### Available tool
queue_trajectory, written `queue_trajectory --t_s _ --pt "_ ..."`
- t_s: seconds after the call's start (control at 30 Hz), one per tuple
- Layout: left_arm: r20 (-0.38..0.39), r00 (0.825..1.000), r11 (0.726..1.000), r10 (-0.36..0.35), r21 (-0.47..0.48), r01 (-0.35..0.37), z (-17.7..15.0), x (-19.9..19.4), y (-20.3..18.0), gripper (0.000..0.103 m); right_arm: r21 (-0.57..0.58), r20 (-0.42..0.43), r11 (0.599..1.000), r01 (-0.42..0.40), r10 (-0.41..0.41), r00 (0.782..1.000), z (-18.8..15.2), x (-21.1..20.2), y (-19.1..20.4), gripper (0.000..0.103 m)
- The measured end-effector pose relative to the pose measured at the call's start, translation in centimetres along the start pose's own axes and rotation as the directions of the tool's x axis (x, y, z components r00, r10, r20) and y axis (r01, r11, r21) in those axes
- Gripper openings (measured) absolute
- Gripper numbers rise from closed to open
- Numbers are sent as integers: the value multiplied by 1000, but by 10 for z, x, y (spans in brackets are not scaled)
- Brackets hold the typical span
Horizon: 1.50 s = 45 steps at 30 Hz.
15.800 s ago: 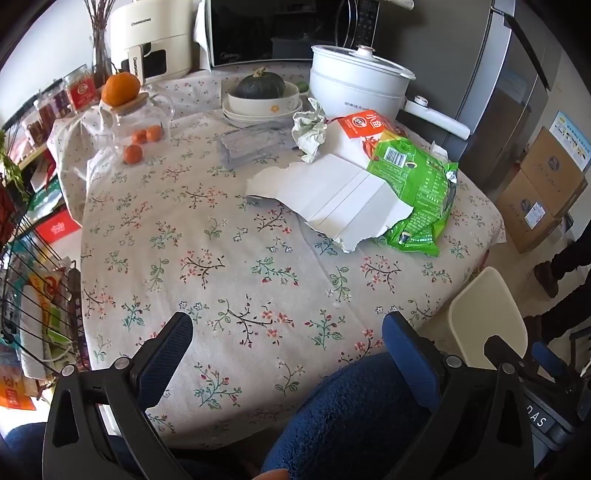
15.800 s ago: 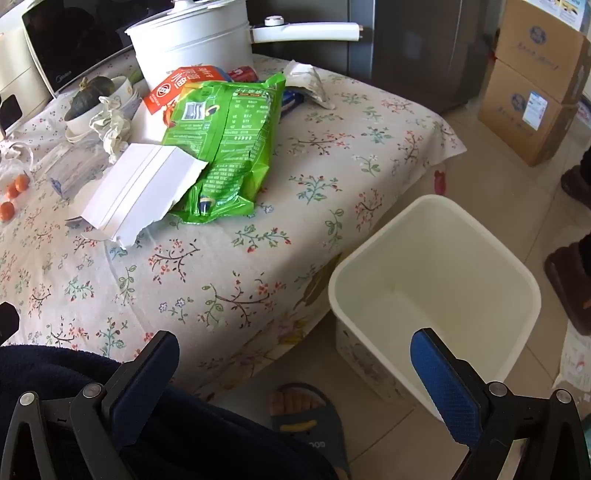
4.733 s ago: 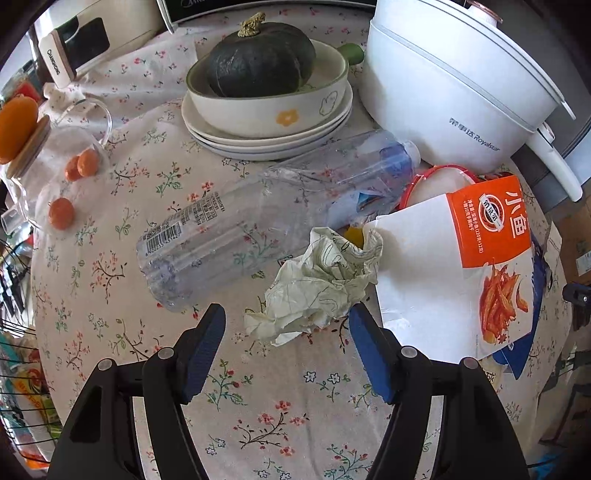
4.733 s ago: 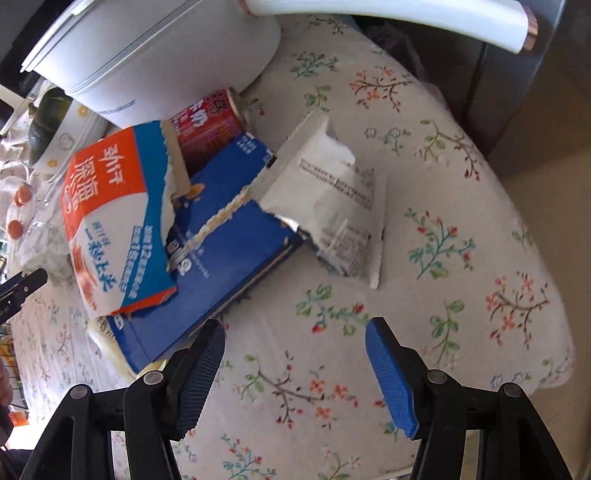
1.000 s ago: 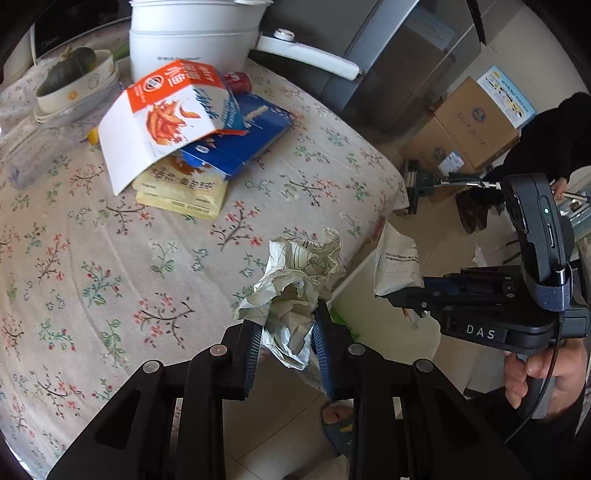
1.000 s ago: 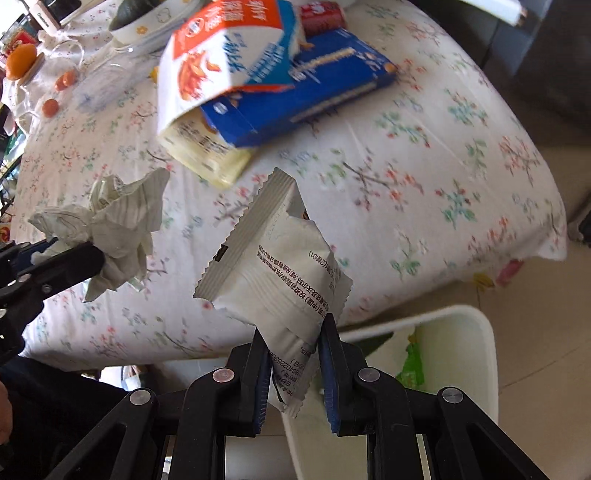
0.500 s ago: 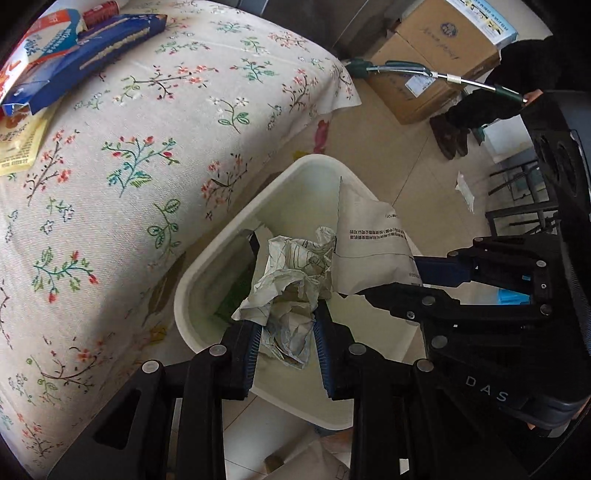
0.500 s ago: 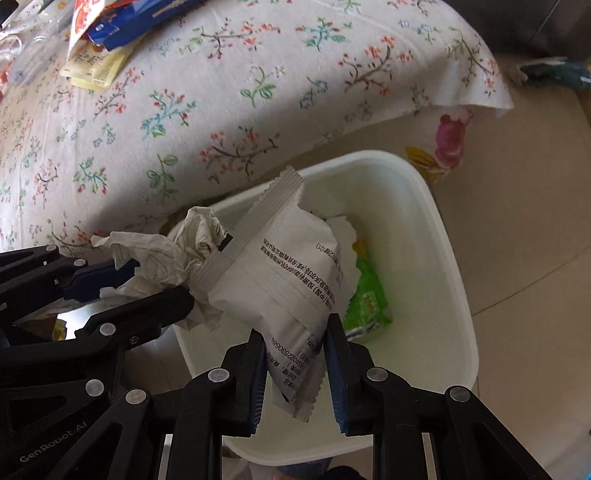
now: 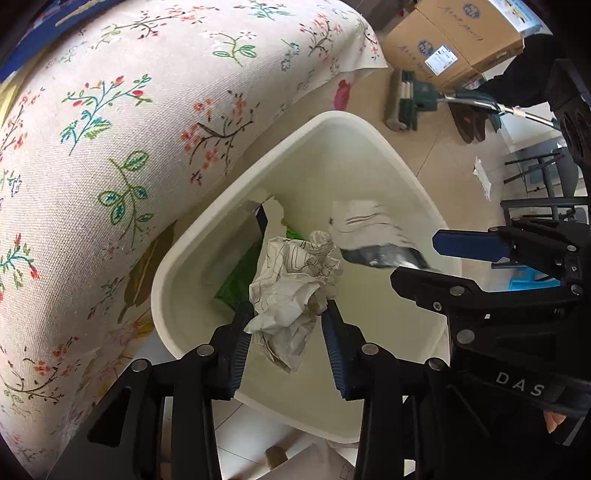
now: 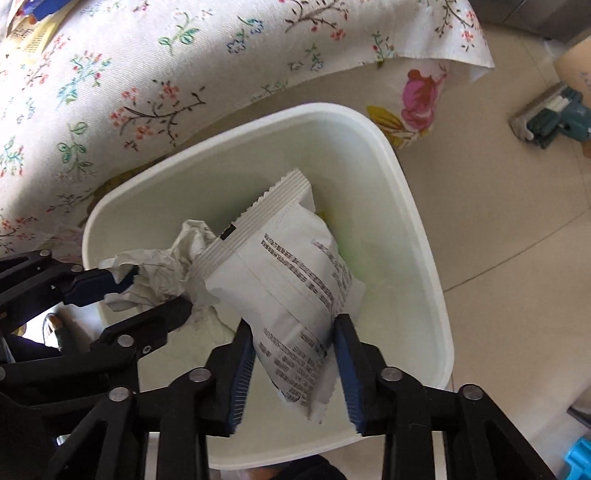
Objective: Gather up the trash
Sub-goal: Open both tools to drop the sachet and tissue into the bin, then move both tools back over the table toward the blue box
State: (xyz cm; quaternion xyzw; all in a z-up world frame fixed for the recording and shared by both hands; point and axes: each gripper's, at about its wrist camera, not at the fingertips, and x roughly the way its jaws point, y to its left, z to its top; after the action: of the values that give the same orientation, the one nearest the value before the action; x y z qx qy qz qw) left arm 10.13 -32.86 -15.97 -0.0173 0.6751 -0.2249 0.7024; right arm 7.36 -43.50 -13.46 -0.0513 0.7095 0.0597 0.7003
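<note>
Both grippers hang over the white trash bin (image 9: 184, 254) on the floor beside the table. My left gripper (image 9: 286, 314) has its jaws parted, and the crumpled paper (image 9: 291, 291) sits loosely between them above the bin. My right gripper (image 10: 295, 350) has also parted its jaws; the white snack wrapper (image 10: 291, 291) is slipping out of them, blurred in the left wrist view (image 9: 369, 236). The bin (image 10: 424, 258) holds a green bag (image 9: 236, 280) and torn white card (image 9: 271, 210).
The table with the floral cloth (image 9: 110, 129) overhangs the bin's left side. Cardboard boxes (image 9: 454, 40) and a mop head (image 9: 406, 103) lie on the tiled floor beyond. More packets (image 10: 26, 26) remain on the table top.
Both grippers have opened over the bin. The wrapper and the crumpled paper, gripped tight half a second ago, now sit loose and begin to drop.
</note>
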Motion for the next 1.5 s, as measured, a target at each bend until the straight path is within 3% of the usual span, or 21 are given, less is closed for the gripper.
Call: queue_trajectory --t_s 0.07,0.53,0.57,0.67,0.77,1.03,1.1,1.13,1.27,1.4,1.5 --pt "9 1000 1000 4 -7 -4 0 -2 3 41 21 -14 1000 -13 13 1000 5 4 -5 53" --pt "-12 996 995 90 -34 -90 -8 -2 19 47 3 -35 999 -42 42 999 12 10 11 54" --pt "-10 996 995 93 -29 -93 -6 -1 16 50 1 -38 999 -40 40 998 12 12 11 54" --pt "4 999 998 53 -23 -53 -2 3 6 72 0 -41 1000 -30 30 999 11 9 11 55" --pt "10 999 999 49 -7 -49 -2 -1 7 73 4 -16 1000 -17 17 1000 13 3 4 71" --pt "99 989 994 106 -46 -102 8 -62 35 72 33 38 998 -58 57 998 20 -17 -4 72" --pt "115 993 996 39 -79 -30 11 -80 45 73 40 62 994 -98 96 993 26 -24 -1 72" --pt "125 991 995 39 -98 -27 11 -89 51 73 35 74 994 -105 102 992 29 -28 3 72" --pt "214 971 984 105 -163 -70 18 -130 80 73 8 143 984 -177 174 974 43 -53 20 73" --pt "271 958 969 97 -243 -29 26 -161 115 73 -14 210 970 -244 241 947 55 -77 36 73" --pt "292 951 940 105 -342 1 31 -175 153 72 -33 249 957 -288 287 925 66 -88 47 74"
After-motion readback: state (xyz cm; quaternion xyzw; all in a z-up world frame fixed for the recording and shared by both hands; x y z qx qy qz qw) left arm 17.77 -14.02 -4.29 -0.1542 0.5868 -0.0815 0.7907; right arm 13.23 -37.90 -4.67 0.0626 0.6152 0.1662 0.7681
